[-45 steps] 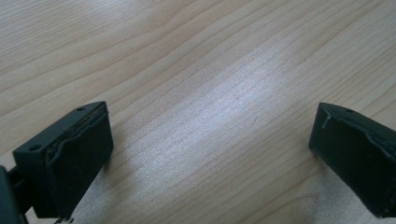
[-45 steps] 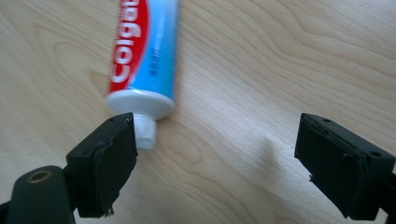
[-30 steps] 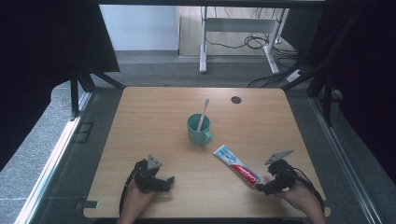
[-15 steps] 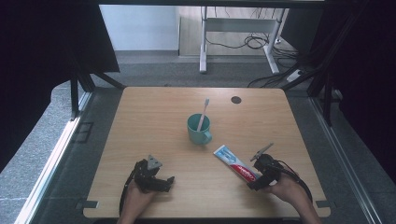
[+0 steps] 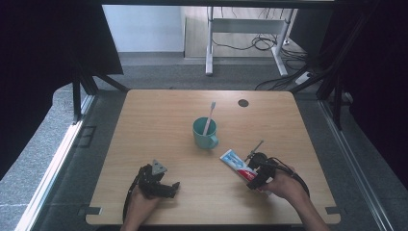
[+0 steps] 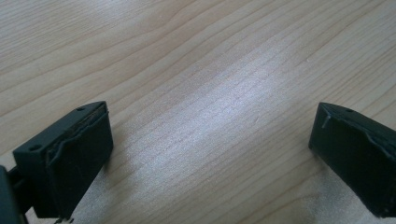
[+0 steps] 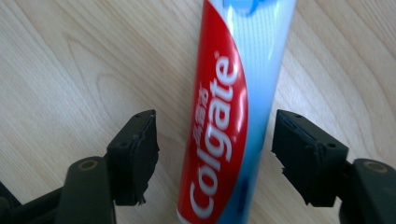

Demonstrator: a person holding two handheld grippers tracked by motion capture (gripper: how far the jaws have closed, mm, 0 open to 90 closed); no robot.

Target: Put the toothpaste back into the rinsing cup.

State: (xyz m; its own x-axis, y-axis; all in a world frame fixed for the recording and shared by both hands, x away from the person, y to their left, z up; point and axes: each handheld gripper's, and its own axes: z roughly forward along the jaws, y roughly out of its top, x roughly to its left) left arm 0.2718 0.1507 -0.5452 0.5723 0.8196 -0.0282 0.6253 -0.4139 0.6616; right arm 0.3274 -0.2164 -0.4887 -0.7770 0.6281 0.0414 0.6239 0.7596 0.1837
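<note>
A: Where's the tube [image 7: 233,112]?
B: Flat on the table [image 5: 144,125], near the front right, just beside the mug [image 5: 204,134]. Its long axis runs straight between the right gripper [image 7: 215,154] jaws, which stand open, one on each side, not touching.
A: And the left gripper [image 6: 210,149]?
B: Open over bare wood, well apart. The right is far nearer; I'd say closing comes next.

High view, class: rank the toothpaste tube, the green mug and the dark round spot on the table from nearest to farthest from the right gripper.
1. Toothpaste tube: lying on the table between the jaws of the right gripper.
2. Green mug: mid-table, holding a toothbrush, up and left of that gripper.
3. Dark round spot: near the table's far edge.
</note>
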